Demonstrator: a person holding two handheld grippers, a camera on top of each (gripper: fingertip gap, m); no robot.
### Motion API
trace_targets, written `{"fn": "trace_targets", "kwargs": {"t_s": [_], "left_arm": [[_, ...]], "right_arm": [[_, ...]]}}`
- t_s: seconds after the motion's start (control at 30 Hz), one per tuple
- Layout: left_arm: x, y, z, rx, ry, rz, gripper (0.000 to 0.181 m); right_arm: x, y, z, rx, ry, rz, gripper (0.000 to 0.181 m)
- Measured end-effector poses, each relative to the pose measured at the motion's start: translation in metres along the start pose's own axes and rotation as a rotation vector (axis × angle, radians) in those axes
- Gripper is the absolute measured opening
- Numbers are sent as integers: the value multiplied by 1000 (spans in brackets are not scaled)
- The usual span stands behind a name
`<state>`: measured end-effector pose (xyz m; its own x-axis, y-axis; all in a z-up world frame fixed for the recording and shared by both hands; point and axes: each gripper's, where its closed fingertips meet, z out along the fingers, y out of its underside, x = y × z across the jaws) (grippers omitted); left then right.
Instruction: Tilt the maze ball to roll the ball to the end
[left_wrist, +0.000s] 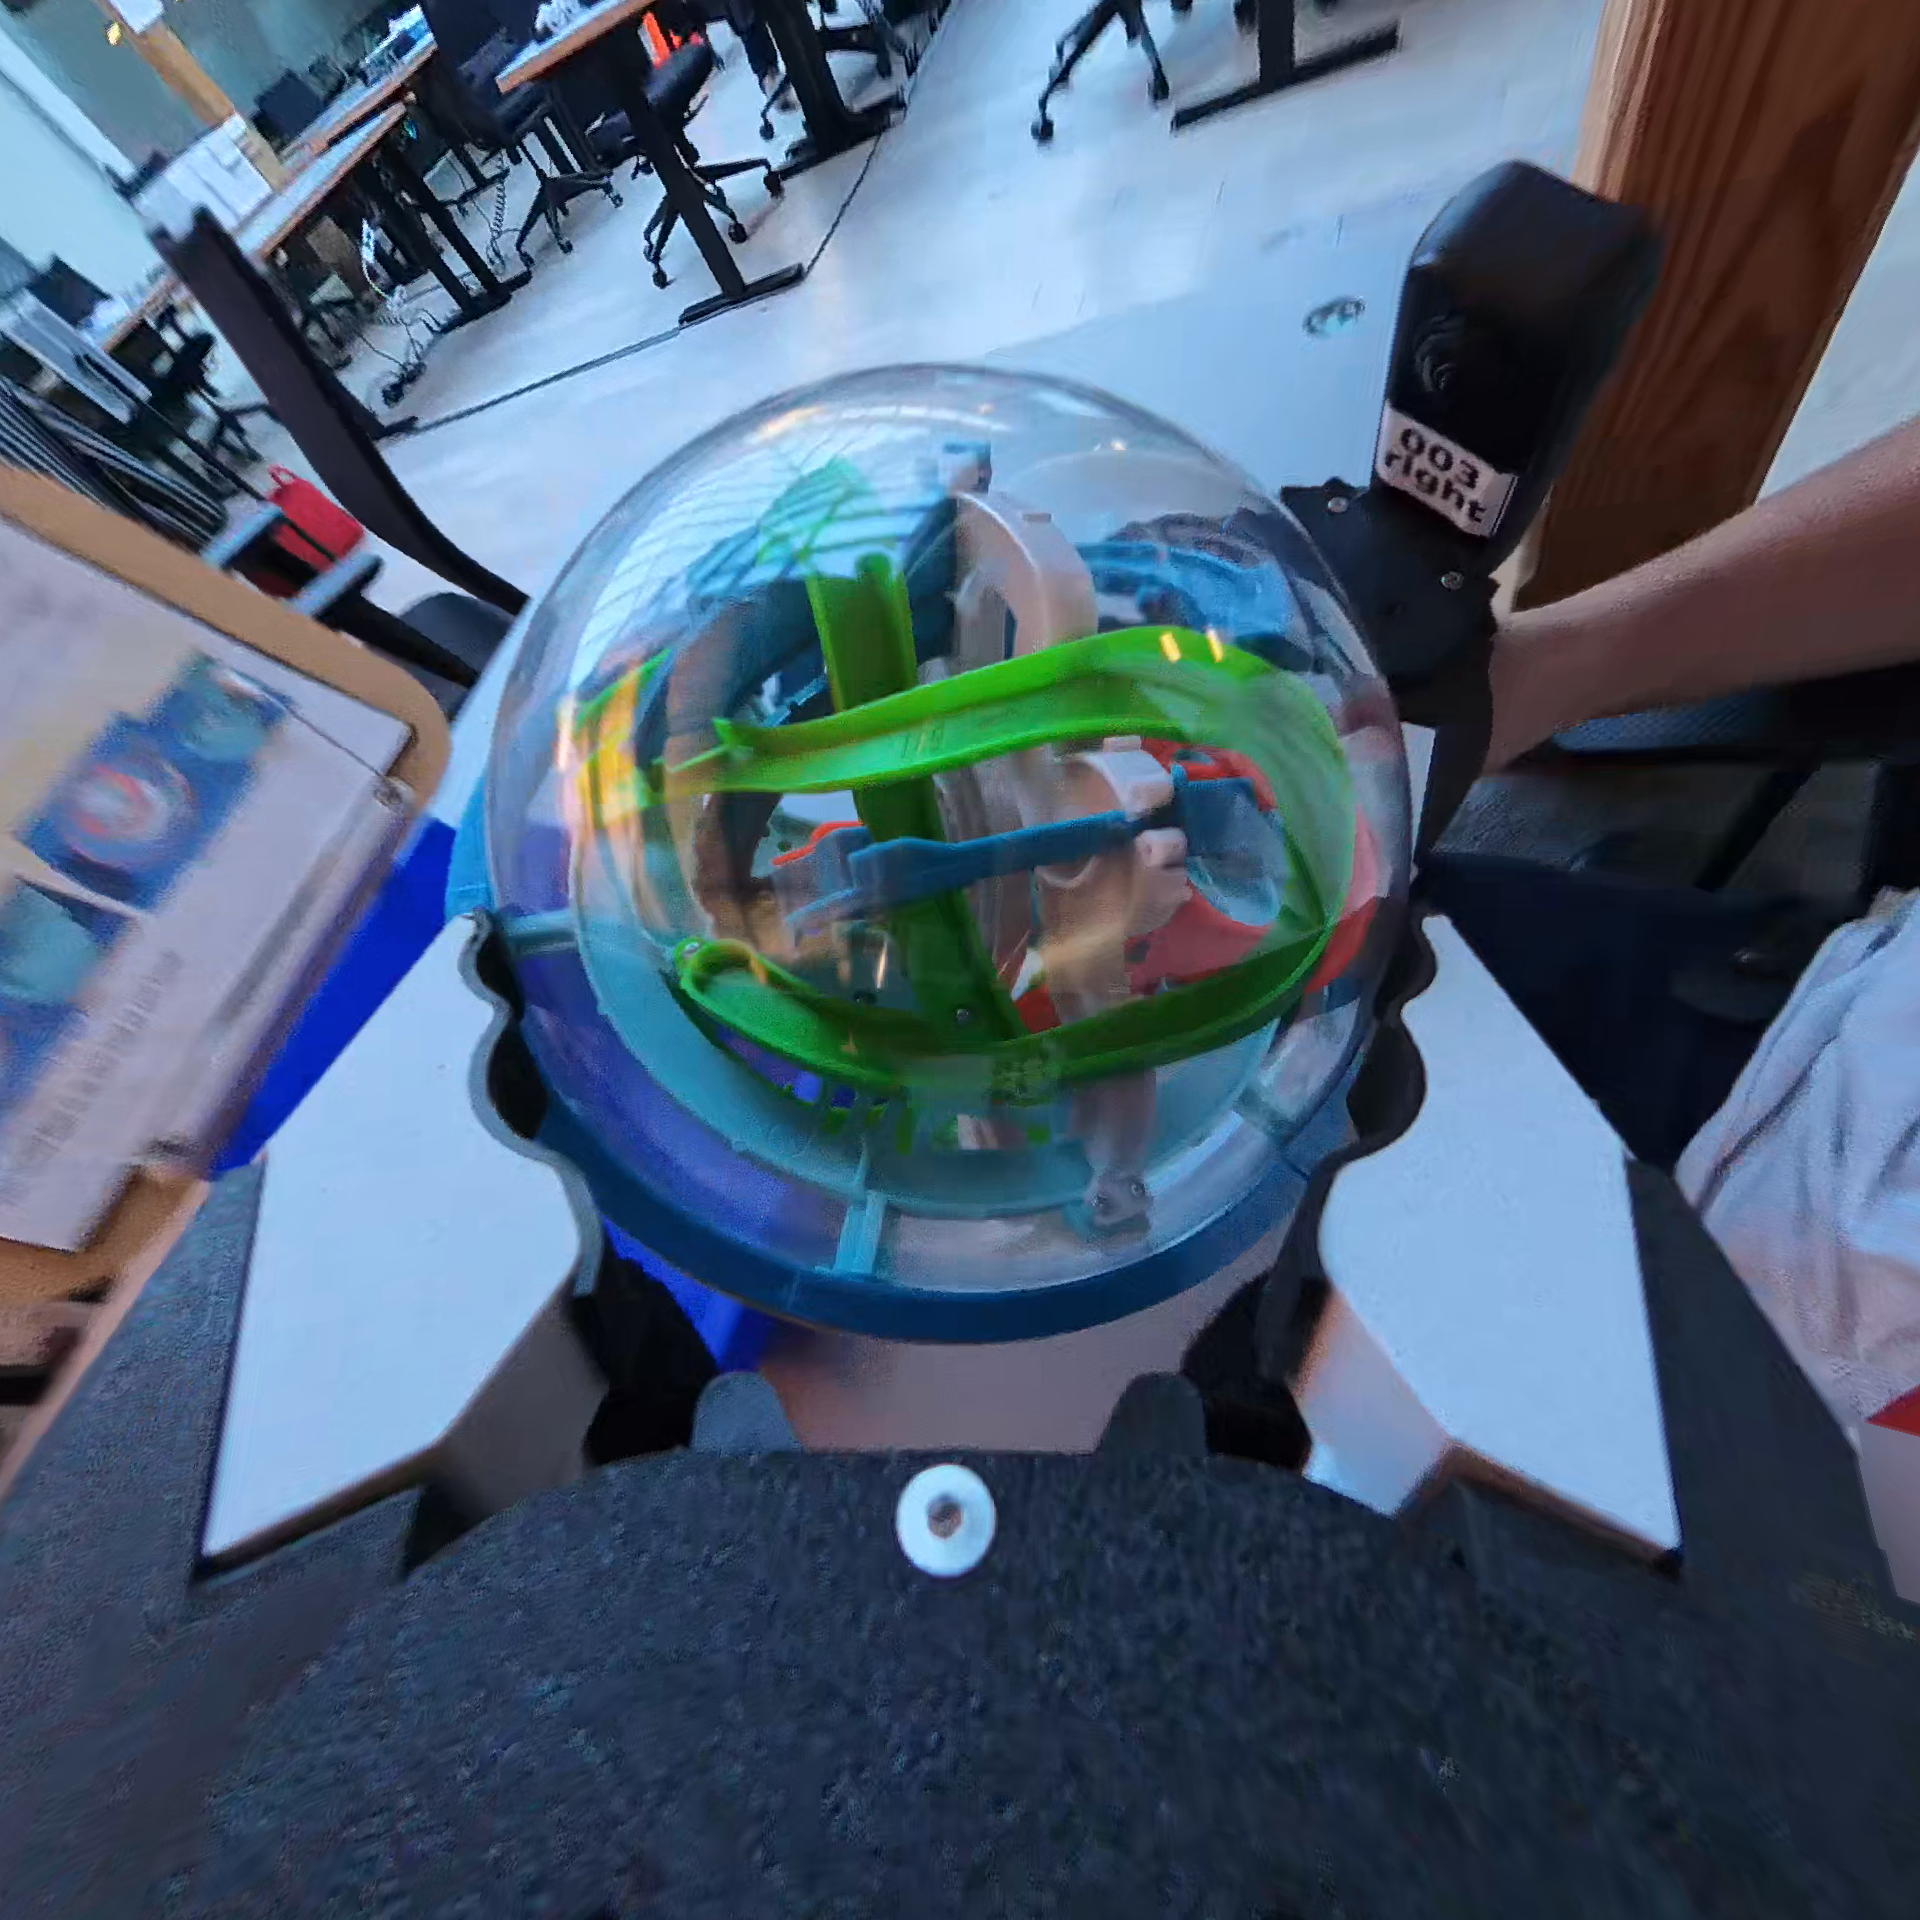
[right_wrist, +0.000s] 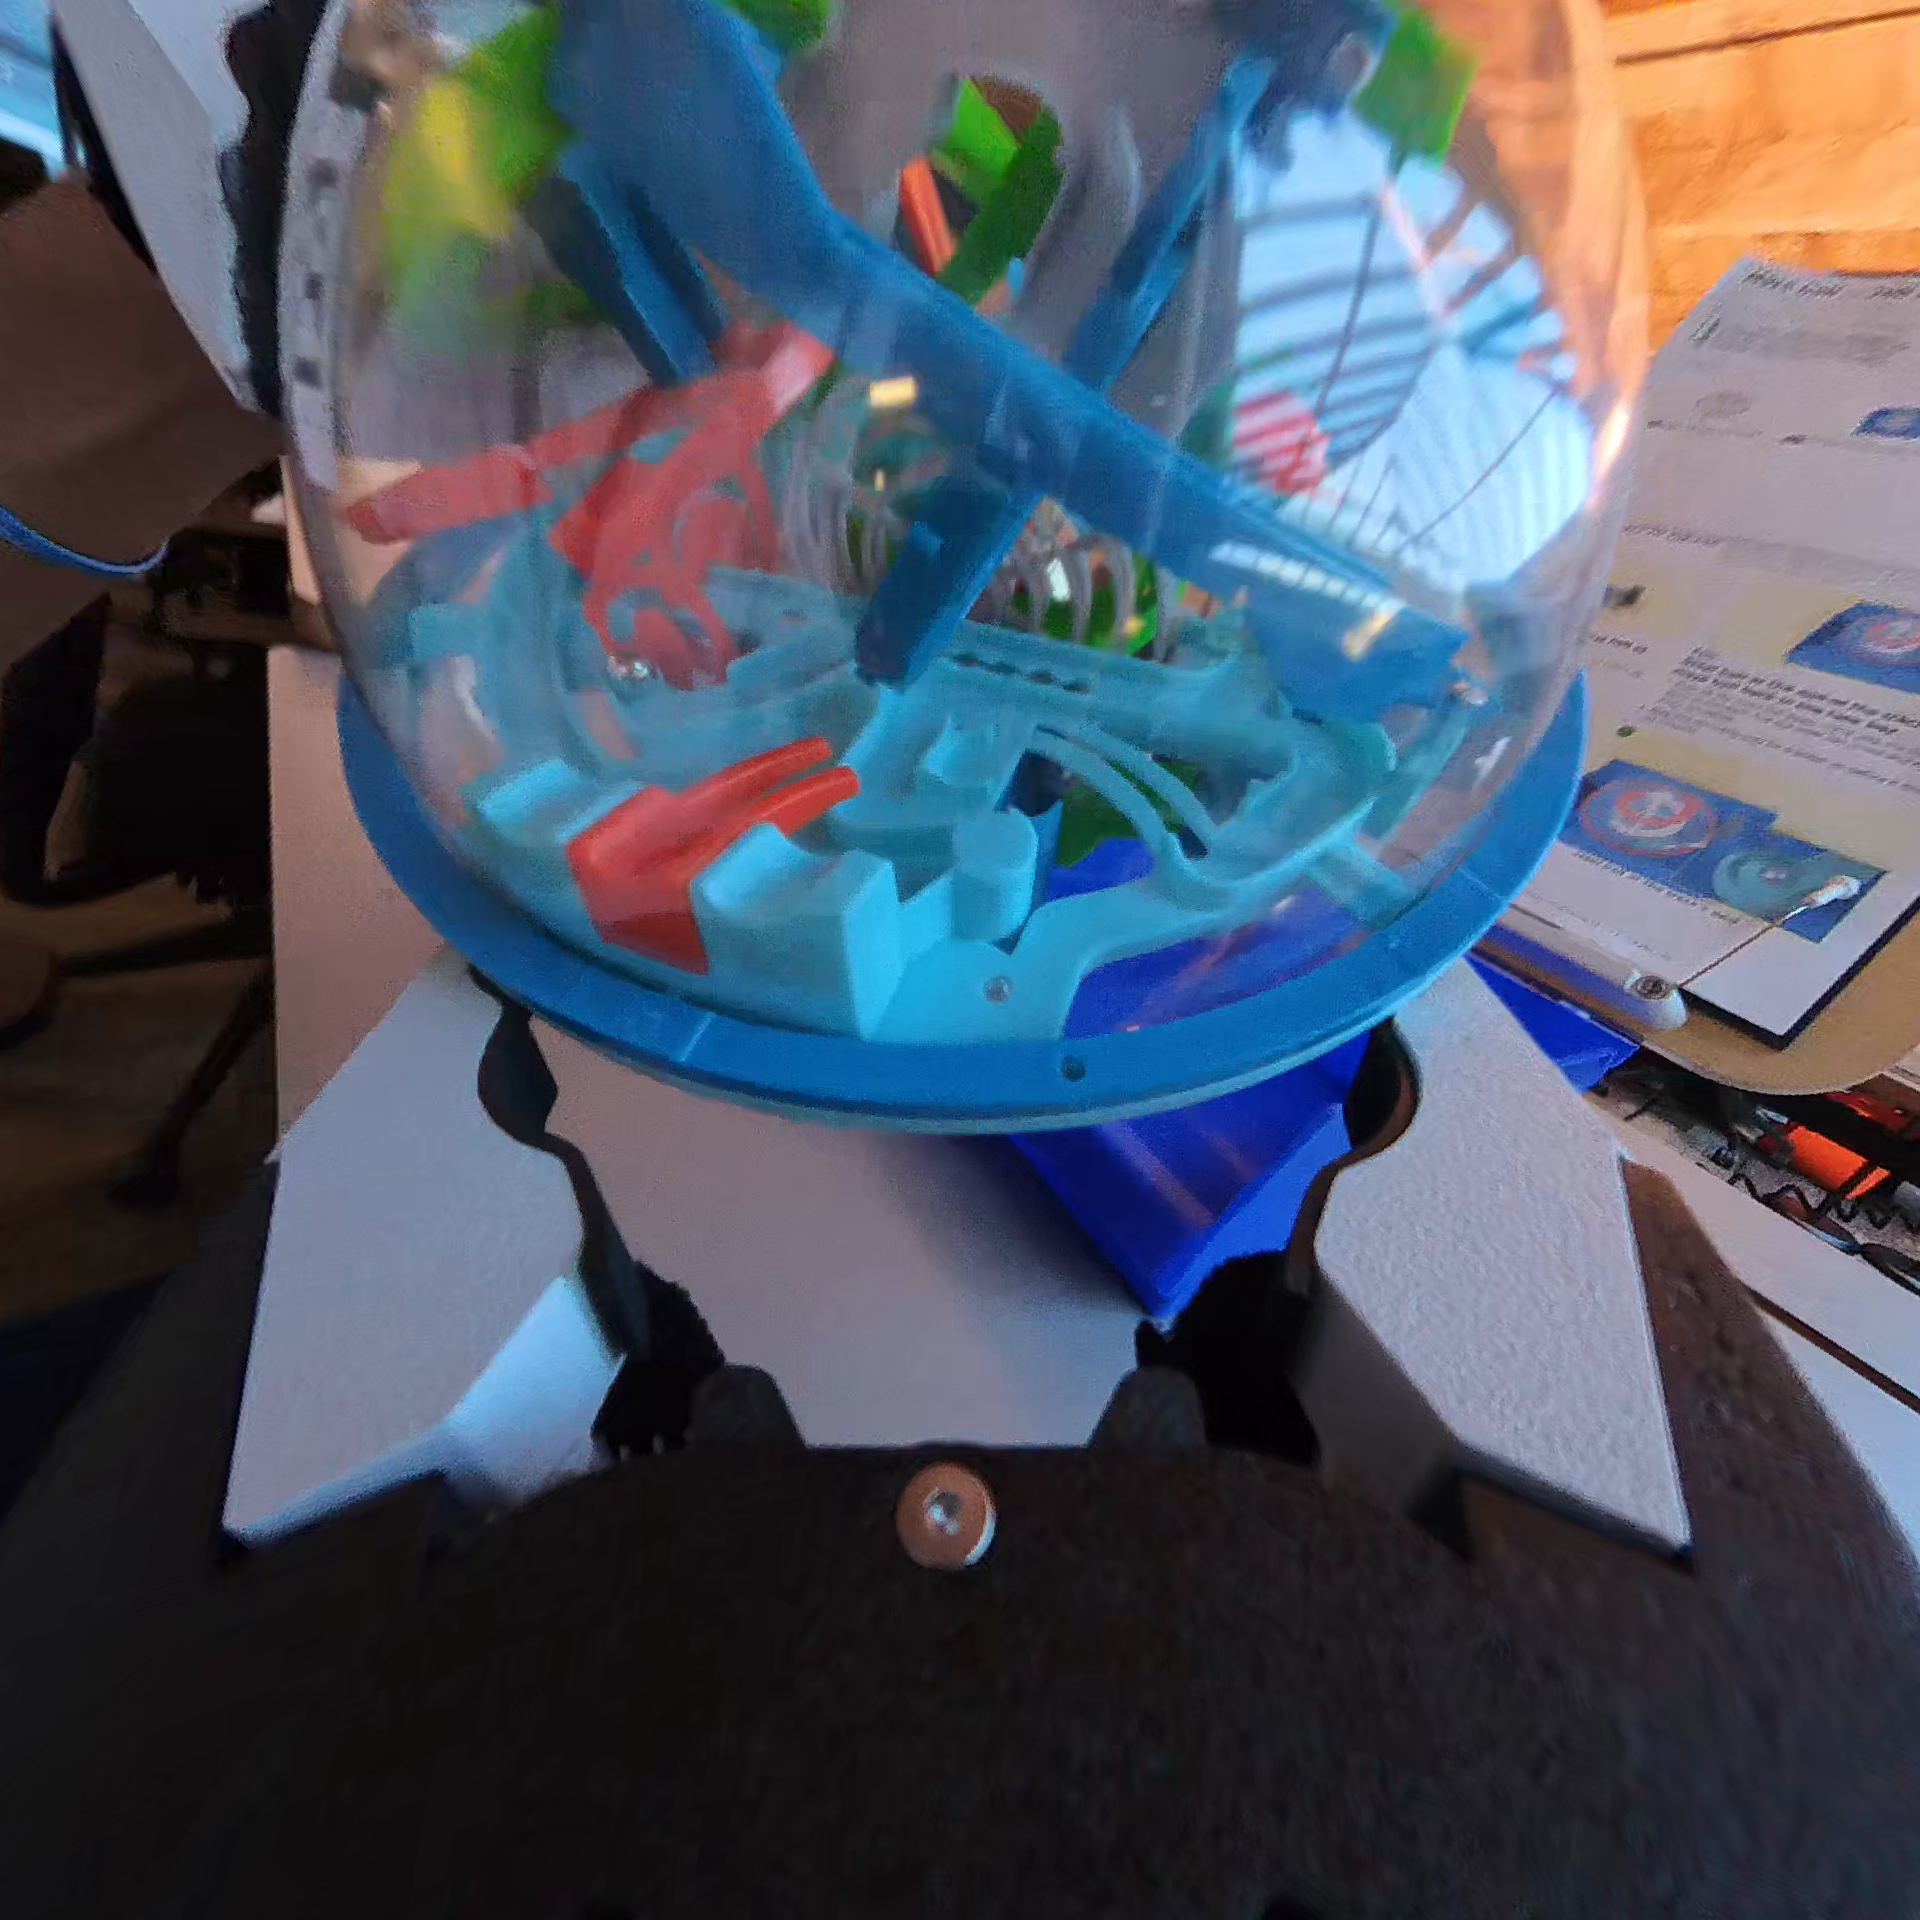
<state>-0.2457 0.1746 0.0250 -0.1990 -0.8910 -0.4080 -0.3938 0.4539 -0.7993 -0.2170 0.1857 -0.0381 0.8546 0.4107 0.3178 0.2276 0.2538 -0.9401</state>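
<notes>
The maze ball (left_wrist: 935, 831) is a clear sphere with green, blue, red and beige tracks inside and a blue ring around its middle. My left gripper (left_wrist: 951, 935) is shut on it, with one finger on each side just above the ring. My right gripper (right_wrist: 945, 1029) is also shut on the maze ball (right_wrist: 935, 520), holding it under the blue ring (right_wrist: 966, 1075). In the left wrist view the right gripper's body (left_wrist: 1455, 468) shows behind the ball at the upper right. A small shiny bead (right_wrist: 632, 668) sits by a red track; I cannot tell if it is the ball.
A blue stand (right_wrist: 1195, 1195) sits on the white table under the ball, and also shows in the left wrist view (left_wrist: 343, 987). A printed instruction sheet (right_wrist: 1766, 623) on a board lies beside it. A wooden pillar (left_wrist: 1745, 260), a person's forearm (left_wrist: 1714, 623) and office desks (left_wrist: 623, 156) are beyond.
</notes>
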Motion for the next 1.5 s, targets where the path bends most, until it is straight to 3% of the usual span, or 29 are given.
{"fn": "trace_targets", "kwargs": {"t_s": [0.03, 0.17, 0.47, 0.73, 0.87, 0.97, 1.03, 1.17, 1.3, 1.37, 1.5], "left_arm": [[3, -12, -2, -18, -7, 57, 156], [12, -39, -5, -58, -19, 163, 156], [16, -32, -3, -42, -6, 75, 156], [-2, -10, 7, -81, 90, -271, 156], [19, -29, -7, 43, 6, 55, 155], [20, -25, -3, 54, -10, 106, 156], [35, -48, -21, 151, -48, 234, 156], [78, -100, -63, 289, -160, 498, 156], [72, -94, -54, 192, -217, 618, 155], [83, -108, -59, 212, -260, 727, 156], [96, -133, -72, 225, -273, 773, 156]], "right_arm": [[0, -7, -1, 41, 15, 9, 153], [-1, -21, -8, 105, 30, 41, 154], [-5, -18, -16, 55, 4, 51, 154], [-23, 1, -8, -103, -140, 403, 154], [-14, -17, -15, 23, -2, 59, 153], [-13, -2, -12, -59, -2, 57, 152], [-12, -33, -23, 17, 59, -95, 153], [-26, -114, -55, 311, 129, -376, 152], [-8, -107, -53, 262, 232, -496, 152], [-7, -124, -62, 317, 281, -586, 152], [-12, -153, -74, 385, 273, -599, 152]]}}
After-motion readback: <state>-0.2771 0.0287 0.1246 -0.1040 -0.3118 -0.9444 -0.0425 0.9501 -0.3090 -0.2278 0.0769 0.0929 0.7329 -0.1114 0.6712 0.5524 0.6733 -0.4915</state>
